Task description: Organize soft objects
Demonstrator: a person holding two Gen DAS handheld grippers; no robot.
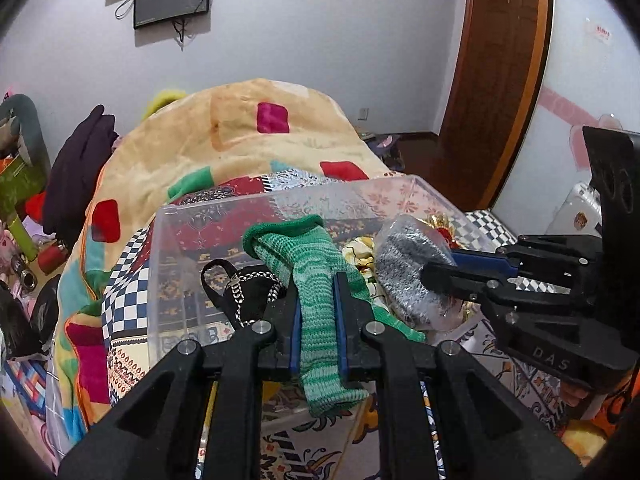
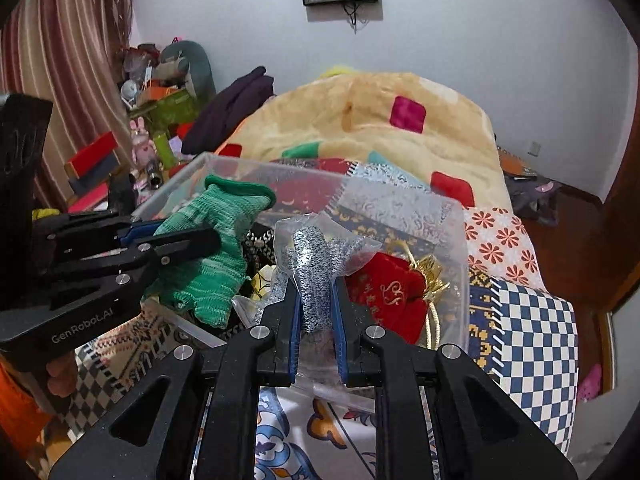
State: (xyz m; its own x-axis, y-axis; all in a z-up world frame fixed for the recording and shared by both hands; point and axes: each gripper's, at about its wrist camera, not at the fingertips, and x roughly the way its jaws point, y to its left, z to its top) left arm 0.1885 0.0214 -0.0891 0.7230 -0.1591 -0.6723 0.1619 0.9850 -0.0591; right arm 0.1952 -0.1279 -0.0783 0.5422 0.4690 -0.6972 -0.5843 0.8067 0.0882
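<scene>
left claw: my left claw (image 1: 318, 320) is pinched narrow on the green knit sock (image 1: 316, 280), which fills the gap between the blue pads.
right claw: my right claw (image 2: 316, 312) is clamped narrow on the grey speckled sock in its clear wrapper (image 2: 316, 268).
green sock axis: it runs along my fingers, cuff (image 1: 280, 230) forward and up over the bin, the other end hanging down behind the pads toward me.
grey sock axis: it also lies along my fingers, its far end poking up ahead of the tips.
clear plastic bin (image 1: 168, 264): it sits on the bed just ahead of and below both claws; both socks already hang over its open top.
nearer hand: I judge neither clearly nearer; the two claws sit side by side at the near rim, left over the left half, right over the right half.
already in the bin: a red pouch with gold embroidery and cord (image 2: 388, 292) on the right, a black item with a checked strap (image 1: 244, 292) on the left.
coming move: as I judge it, lower and let go, each sock straight down.
writing: "GenRobot.AI" on the left claw's body in the right view, "DAS" on the right claw's body in the left view; the gold pouch lettering is not legible.
</scene>
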